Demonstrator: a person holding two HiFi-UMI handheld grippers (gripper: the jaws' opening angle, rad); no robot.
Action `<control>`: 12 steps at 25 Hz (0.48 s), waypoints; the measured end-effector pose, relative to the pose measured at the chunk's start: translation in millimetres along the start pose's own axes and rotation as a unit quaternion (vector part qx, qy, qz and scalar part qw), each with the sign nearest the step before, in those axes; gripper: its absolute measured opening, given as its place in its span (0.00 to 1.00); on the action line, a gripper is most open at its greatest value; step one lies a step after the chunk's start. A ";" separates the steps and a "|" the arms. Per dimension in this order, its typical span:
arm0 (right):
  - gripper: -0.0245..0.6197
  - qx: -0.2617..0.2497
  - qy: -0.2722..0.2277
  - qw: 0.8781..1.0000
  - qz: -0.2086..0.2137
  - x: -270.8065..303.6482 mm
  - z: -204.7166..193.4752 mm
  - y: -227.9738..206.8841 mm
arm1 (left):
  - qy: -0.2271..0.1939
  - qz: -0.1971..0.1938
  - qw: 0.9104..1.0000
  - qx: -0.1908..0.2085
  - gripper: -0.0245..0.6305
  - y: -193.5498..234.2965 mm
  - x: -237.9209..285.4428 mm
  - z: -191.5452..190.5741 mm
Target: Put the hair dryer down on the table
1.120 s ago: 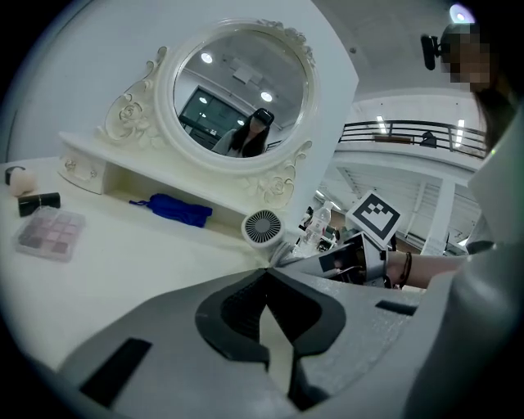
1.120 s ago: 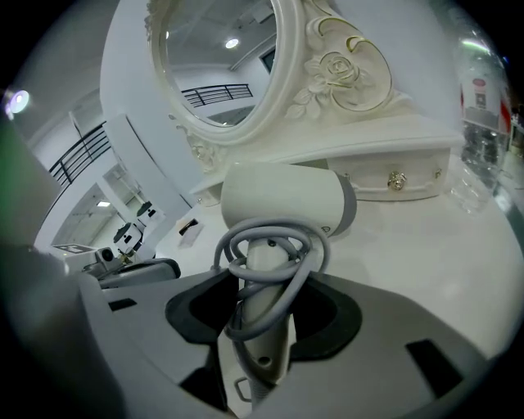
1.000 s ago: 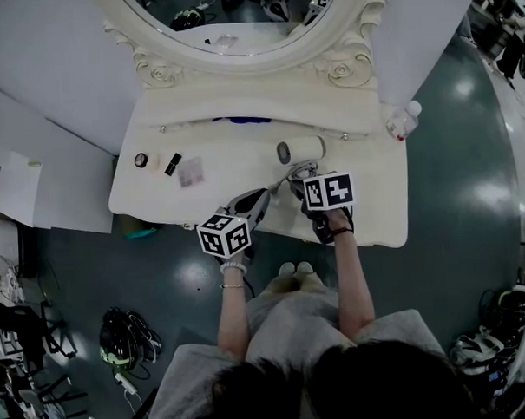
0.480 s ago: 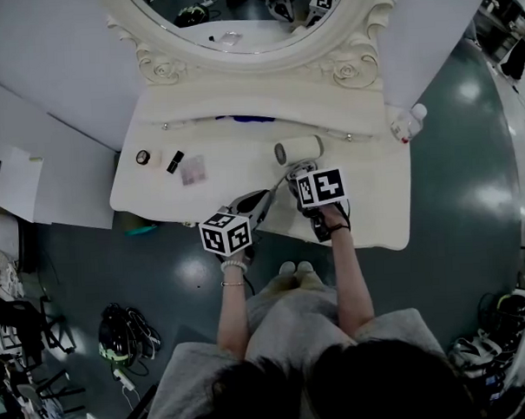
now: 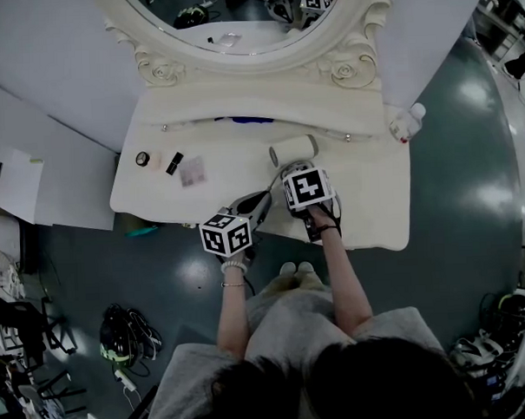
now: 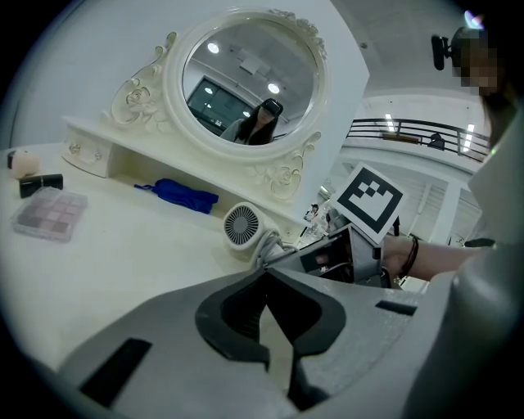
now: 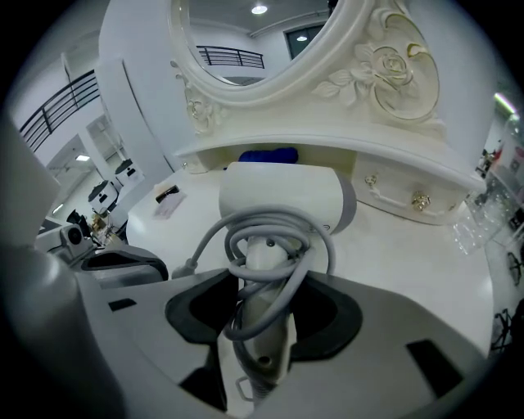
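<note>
- Gripping the dryer (image 7: pixel 282 196) by its handle, cord (image 7: pixel 315 237) looped round it, the right gripper (image 7: pixel 262 323) holds it low over the table (image 5: pixel 226 167), near the mirror (image 5: pixel 236 10); whether it touches, I can't tell.
- Lower it gently until the barrel lies flat, then part the jaws, minding that the cord doesn't snag.
- Just beside it, the left gripper (image 6: pixel 266 315) hangs empty, jaws together; it should keep clear.

Perhaps a studio set, white dressing table (image 5: pixel 377 201), ornate mirror (image 5: pixel 236 13)
</note>
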State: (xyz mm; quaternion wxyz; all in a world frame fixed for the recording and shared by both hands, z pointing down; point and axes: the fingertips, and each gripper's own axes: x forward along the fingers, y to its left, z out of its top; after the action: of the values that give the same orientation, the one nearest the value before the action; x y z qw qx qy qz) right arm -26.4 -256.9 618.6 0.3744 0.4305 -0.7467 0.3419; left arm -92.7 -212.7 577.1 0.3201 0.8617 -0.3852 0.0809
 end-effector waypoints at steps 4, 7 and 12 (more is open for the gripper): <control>0.34 -0.004 0.000 1.000 -0.003 3.5 3.4 -0.6 | 0.001 0.004 1.000 0.001 0.04 2.3 -0.5 -0.2; 0.34 -0.005 0.002 1.000 -0.004 5.8 4.4 -0.3 | 0.000 0.007 1.000 0.003 0.04 3.2 -2.1 1.6; 0.34 -0.005 0.005 1.000 -0.011 3.6 1.2 -1.3 | -0.002 0.011 1.000 0.006 0.04 -0.6 -6.6 2.1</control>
State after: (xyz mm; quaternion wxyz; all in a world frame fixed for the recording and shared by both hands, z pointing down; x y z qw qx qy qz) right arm -26.9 -259.8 621.4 0.3840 0.4352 -0.7419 0.3359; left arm -97.1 -209.6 572.6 0.3133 0.8595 -0.3948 0.0851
